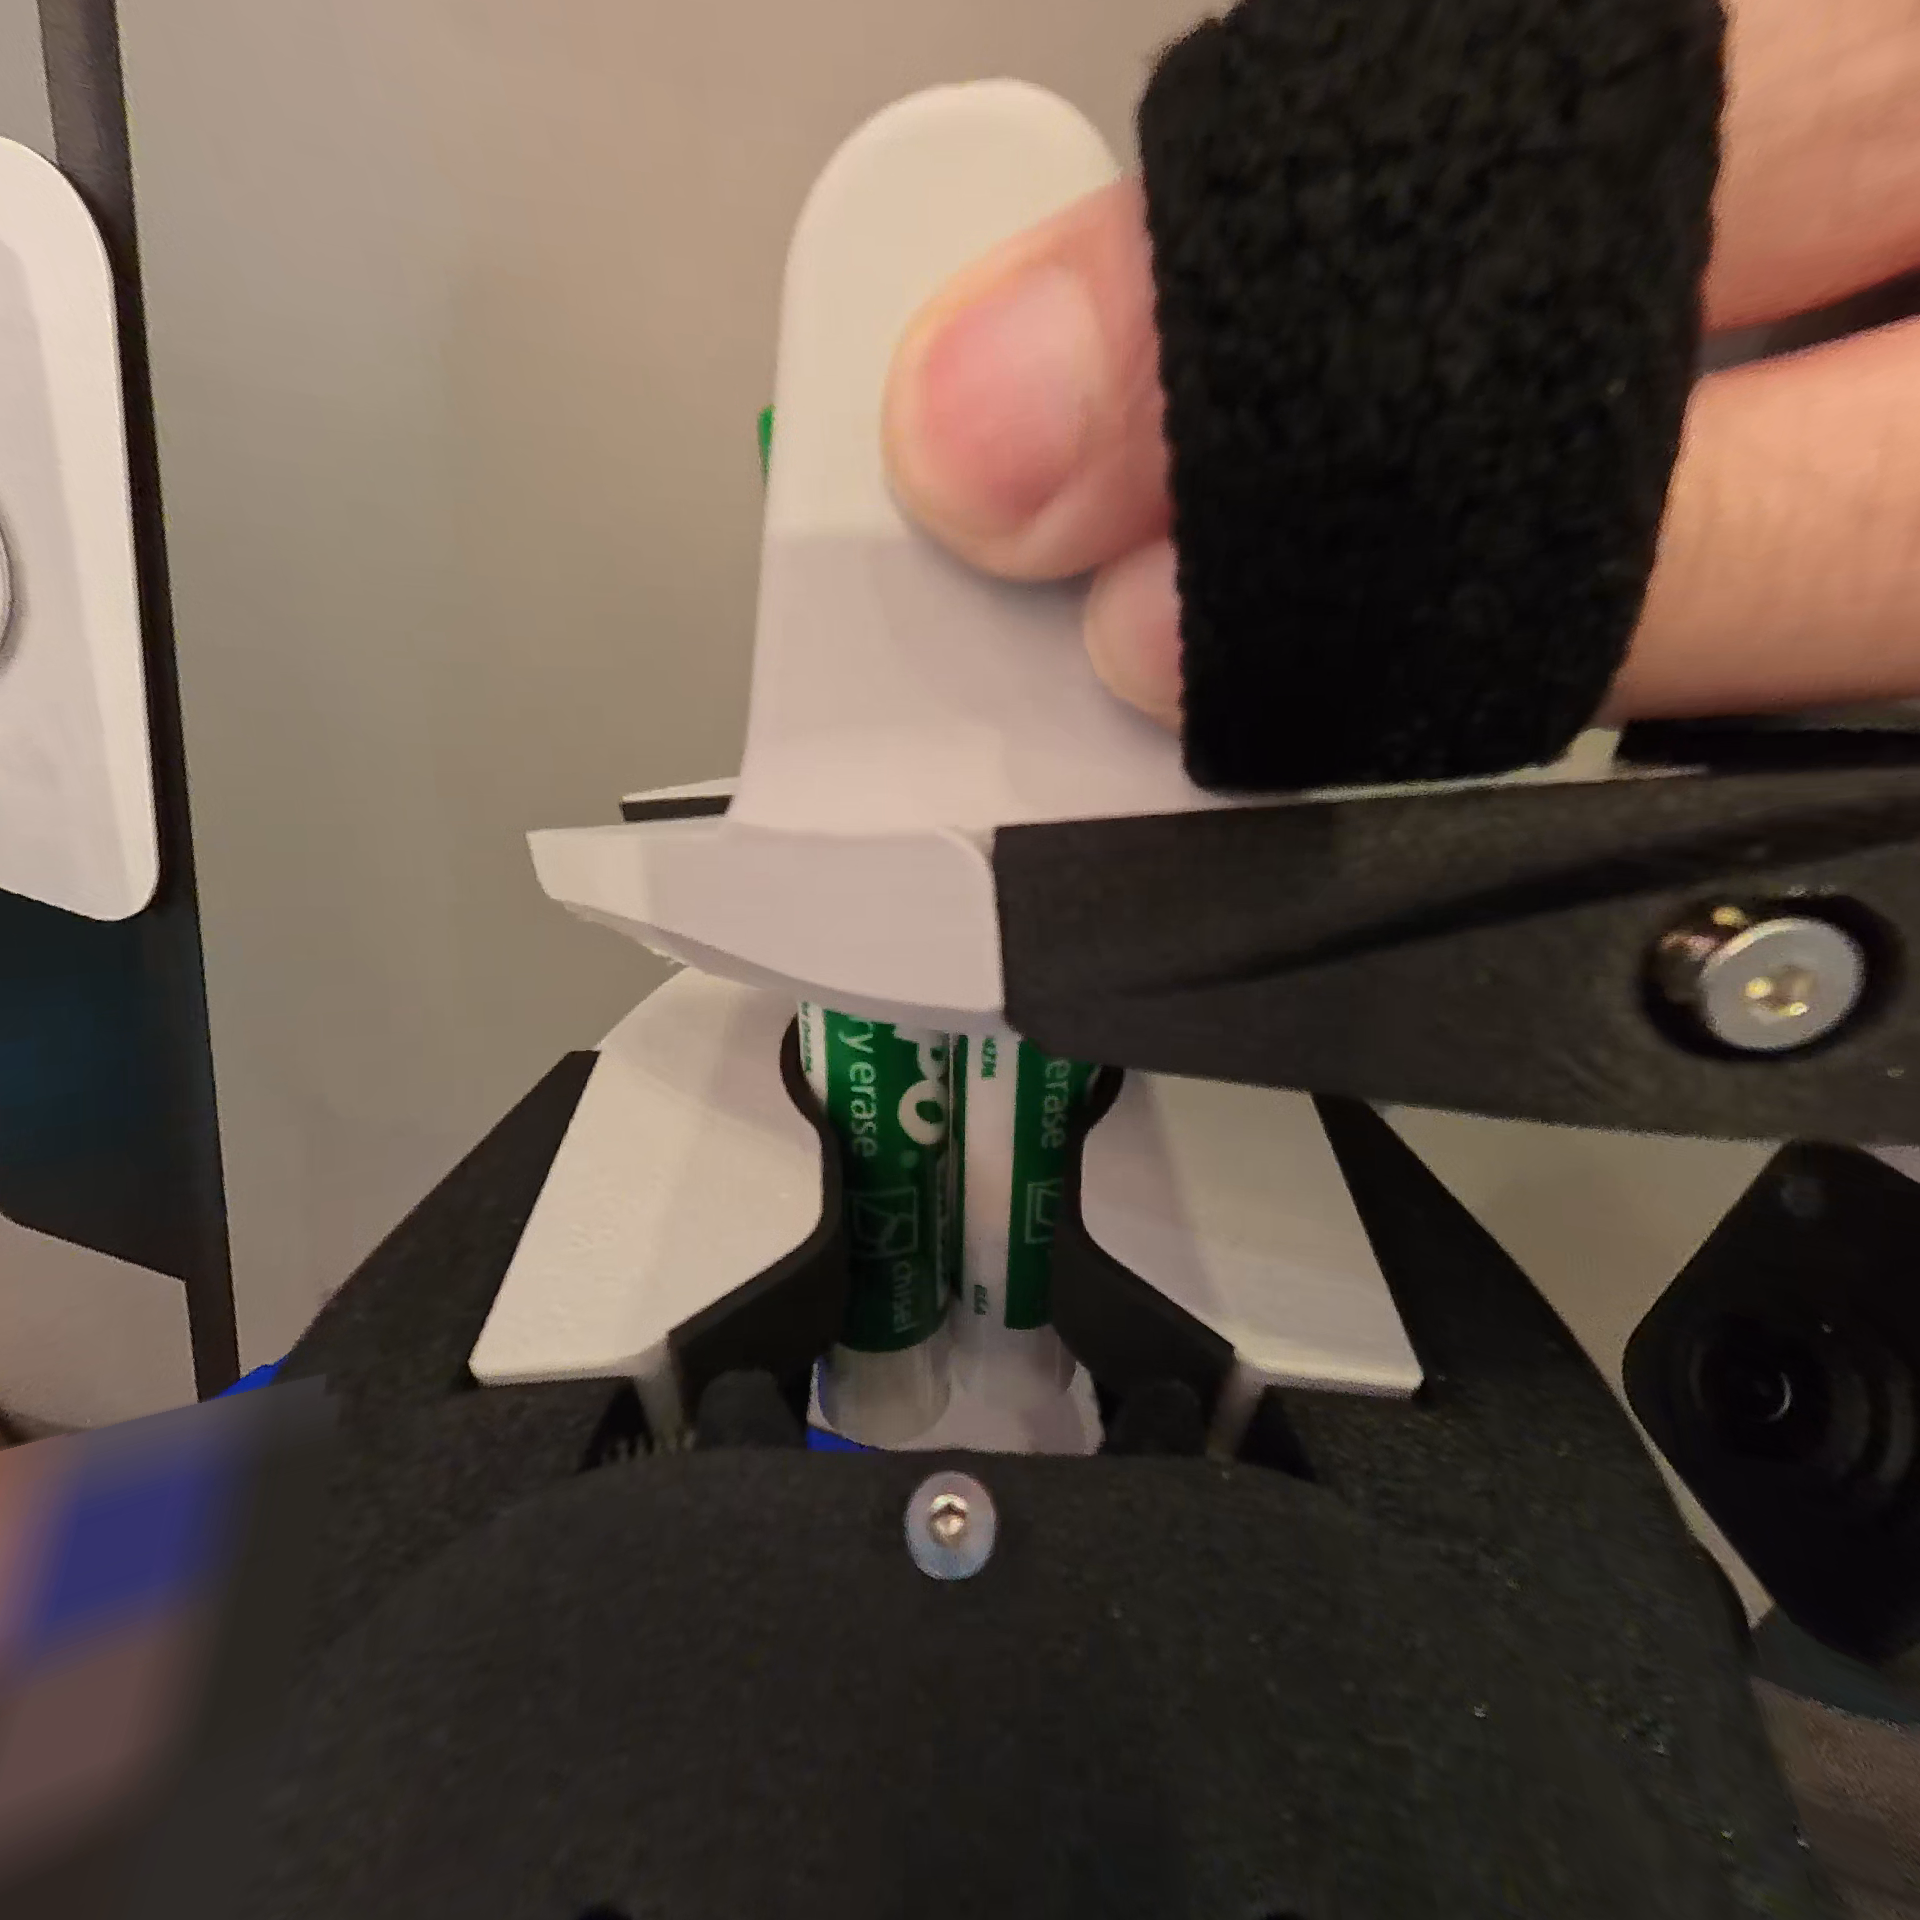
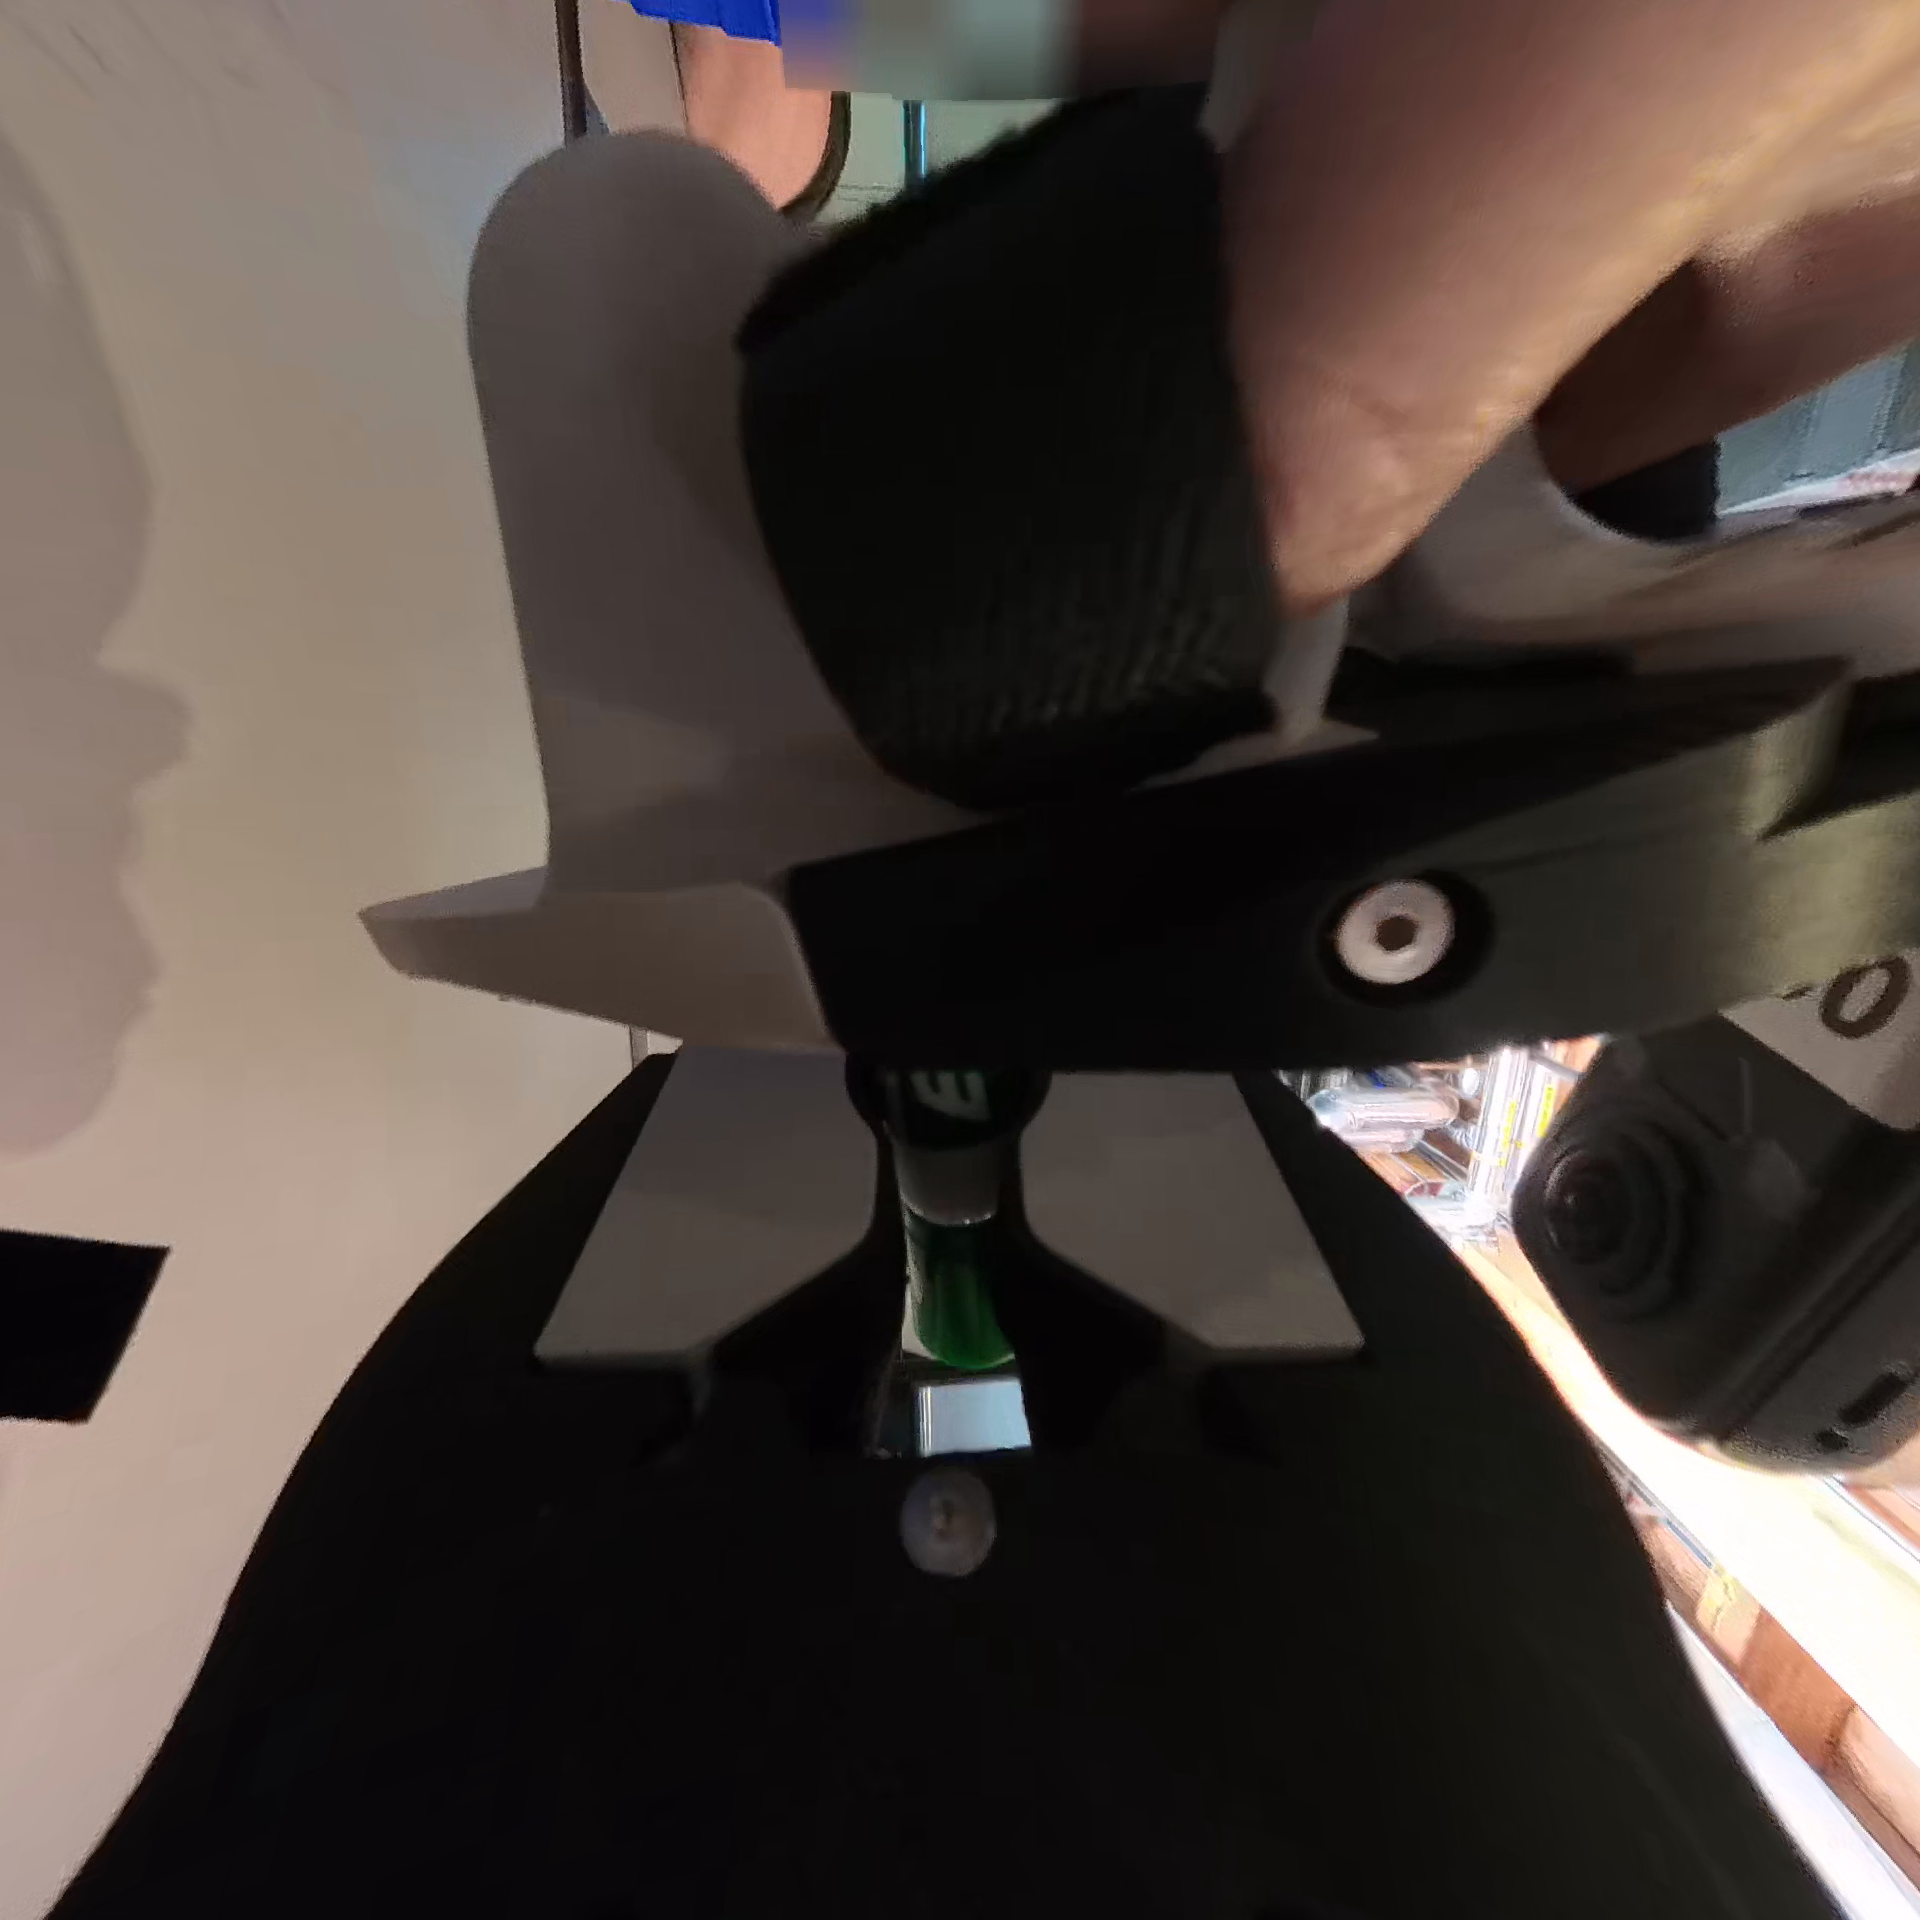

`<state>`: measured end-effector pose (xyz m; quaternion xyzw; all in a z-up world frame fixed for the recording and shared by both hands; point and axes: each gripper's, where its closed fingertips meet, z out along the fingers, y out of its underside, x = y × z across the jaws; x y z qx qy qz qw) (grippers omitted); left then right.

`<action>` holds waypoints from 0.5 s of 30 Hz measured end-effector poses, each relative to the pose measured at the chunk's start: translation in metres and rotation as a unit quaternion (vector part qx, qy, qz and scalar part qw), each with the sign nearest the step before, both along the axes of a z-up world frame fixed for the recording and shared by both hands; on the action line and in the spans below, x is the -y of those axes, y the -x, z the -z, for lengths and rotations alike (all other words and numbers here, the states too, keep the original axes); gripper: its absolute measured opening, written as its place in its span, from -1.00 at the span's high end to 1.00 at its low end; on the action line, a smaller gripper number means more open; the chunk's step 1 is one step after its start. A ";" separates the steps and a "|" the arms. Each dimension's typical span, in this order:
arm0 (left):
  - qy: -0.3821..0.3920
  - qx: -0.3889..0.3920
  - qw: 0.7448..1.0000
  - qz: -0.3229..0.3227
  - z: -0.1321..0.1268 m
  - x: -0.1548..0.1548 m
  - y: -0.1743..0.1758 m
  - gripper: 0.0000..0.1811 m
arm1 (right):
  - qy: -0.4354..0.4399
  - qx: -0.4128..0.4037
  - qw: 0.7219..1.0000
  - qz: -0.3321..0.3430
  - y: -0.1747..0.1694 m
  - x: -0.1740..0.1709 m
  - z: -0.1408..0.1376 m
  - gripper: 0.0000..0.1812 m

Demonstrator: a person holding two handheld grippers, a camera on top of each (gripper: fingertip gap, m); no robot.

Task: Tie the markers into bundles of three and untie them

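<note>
In the left wrist view my left gripper point(image 1: 951, 1081) is shut on green-and-white markers point(image 1: 899, 1195). Two barrels show side by side between its black jaws, pointing away from the camera. My right gripper's black and white body point(image 1: 1351, 935) crosses just above the markers from the right and hides their far ends. In the right wrist view my right gripper point(image 2: 945, 1132) is shut on a marker with a green cap point(image 2: 951, 1288). The left gripper's body point(image 2: 1091, 935) crosses right over it. The two grippers are very close together on the same markers.
A hand under a black strap point(image 1: 1403, 416) holds the right gripper. Behind is a plain grey wall point(image 1: 468, 520), with a black post and white plate point(image 1: 62, 520) at the left. A bright, cluttered area point(image 2: 1455, 1132) lies at the right in the right wrist view.
</note>
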<state>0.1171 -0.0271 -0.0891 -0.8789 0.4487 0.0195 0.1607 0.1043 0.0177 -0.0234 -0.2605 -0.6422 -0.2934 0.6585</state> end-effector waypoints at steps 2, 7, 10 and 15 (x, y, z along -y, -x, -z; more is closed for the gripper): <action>-0.006 -0.003 1.000 0.009 0.000 0.001 0.001 0.52 | 0.005 0.004 1.000 0.004 0.001 0.001 0.001 0.83; -0.019 -0.037 0.998 0.038 0.005 0.003 0.006 0.42 | 0.017 0.007 1.000 0.005 0.002 0.003 0.003 0.84; -0.015 -0.007 0.999 0.032 0.002 0.002 0.001 0.44 | 0.017 0.003 1.000 0.009 0.000 0.002 0.001 0.84; -0.002 0.006 1.000 0.010 0.005 -0.002 0.001 0.45 | 0.021 0.008 1.000 0.019 0.000 -0.002 0.004 0.83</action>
